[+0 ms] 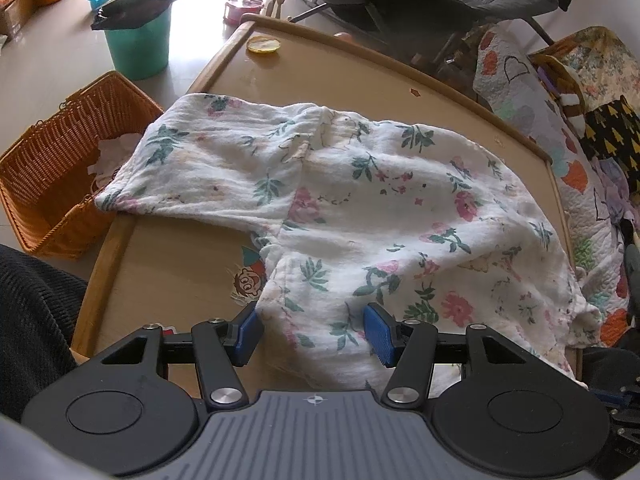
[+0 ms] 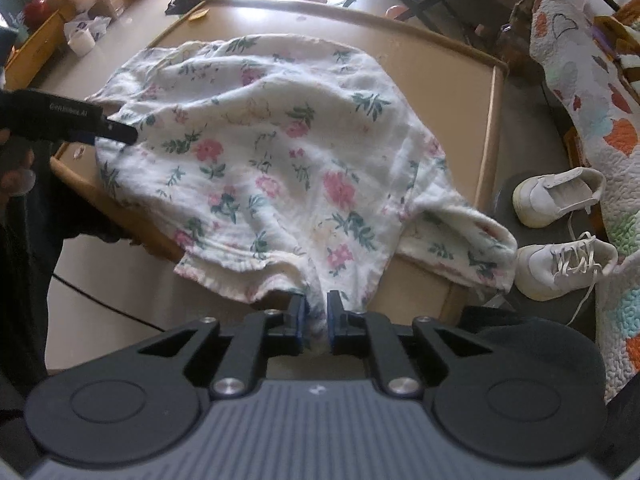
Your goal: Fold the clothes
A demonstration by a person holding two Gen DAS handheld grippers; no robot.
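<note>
Closest to me, my right gripper (image 2: pixel 316 322) has its blue pads drawn nearly together with a bunched fold of the floral garment (image 2: pixel 280 152) caught between them, at the hem nearest me; I judge it clamped on the cloth. In the left wrist view, my left gripper (image 1: pixel 314 330) stands with its jaws well apart, one pad at the cloth's edge and the other resting on top of the fabric, so it straddles the near hem without pinching it.

The garment (image 1: pixel 360 200) lies spread over most of the low wooden table (image 1: pixel 168 264), and I would call the folding barely begun. I see no finished crease, and nothing is stacked as done. One sleeve runs off towards the table's left edge beside the wicker basket (image 1: pixel 52 168), which has some pale cloth in it; the other sleeve (image 2: pixel 460 240) droops over the table's right corner. From here I judge that the sleeves need bringing in and the body doubling over, so nearly all the work is left.

The fabric looks soft, thin and crinkled, white with pink flowers and green leaves. It is rumpled into shallow ridges rather than lying flat. Beyond the table's right side a pair of white shoes (image 2: pixel 560 232) sits on the floor.
</note>
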